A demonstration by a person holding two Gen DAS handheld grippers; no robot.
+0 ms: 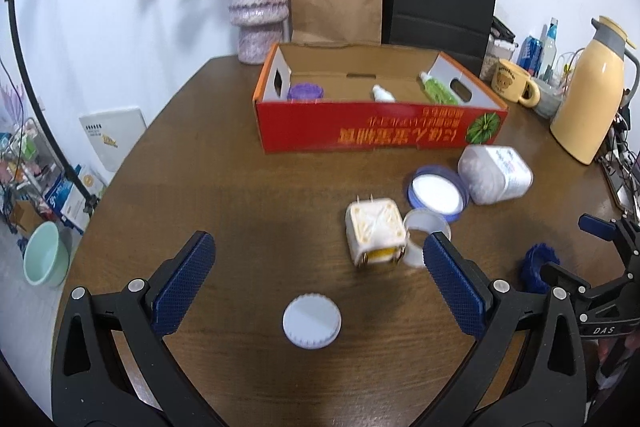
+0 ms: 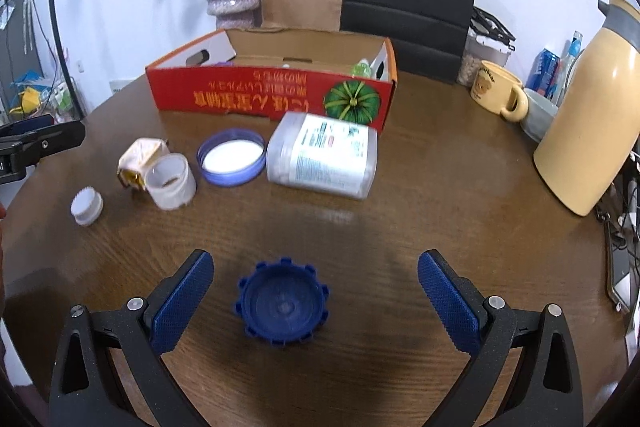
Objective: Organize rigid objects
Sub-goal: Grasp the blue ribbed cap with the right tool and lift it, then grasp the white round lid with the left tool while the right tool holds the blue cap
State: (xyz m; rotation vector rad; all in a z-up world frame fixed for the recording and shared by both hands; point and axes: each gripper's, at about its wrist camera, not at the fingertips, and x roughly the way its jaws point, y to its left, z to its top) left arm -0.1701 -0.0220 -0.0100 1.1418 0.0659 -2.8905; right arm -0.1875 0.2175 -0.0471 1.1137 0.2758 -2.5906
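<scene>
Jaws of both grippers gape, left [image 1: 316, 275] around a ridged white cap [image 1: 312, 321], right [image 2: 314, 291] around a knobbed (dark blue) cap [image 2: 283, 307].

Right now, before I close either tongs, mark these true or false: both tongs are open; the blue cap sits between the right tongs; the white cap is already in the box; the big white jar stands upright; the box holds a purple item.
1. Both tongs are open. True: left tongs and right tongs are spread wide, gripping nothing.
2. The blue cap sits between the right tongs. True.
3. The white cap is in the box. False: it lies on the table, between the left tongs.
4. The big white jar stands upright. False: it lies on its side.
5. The box holds a purple item. True.
</scene>
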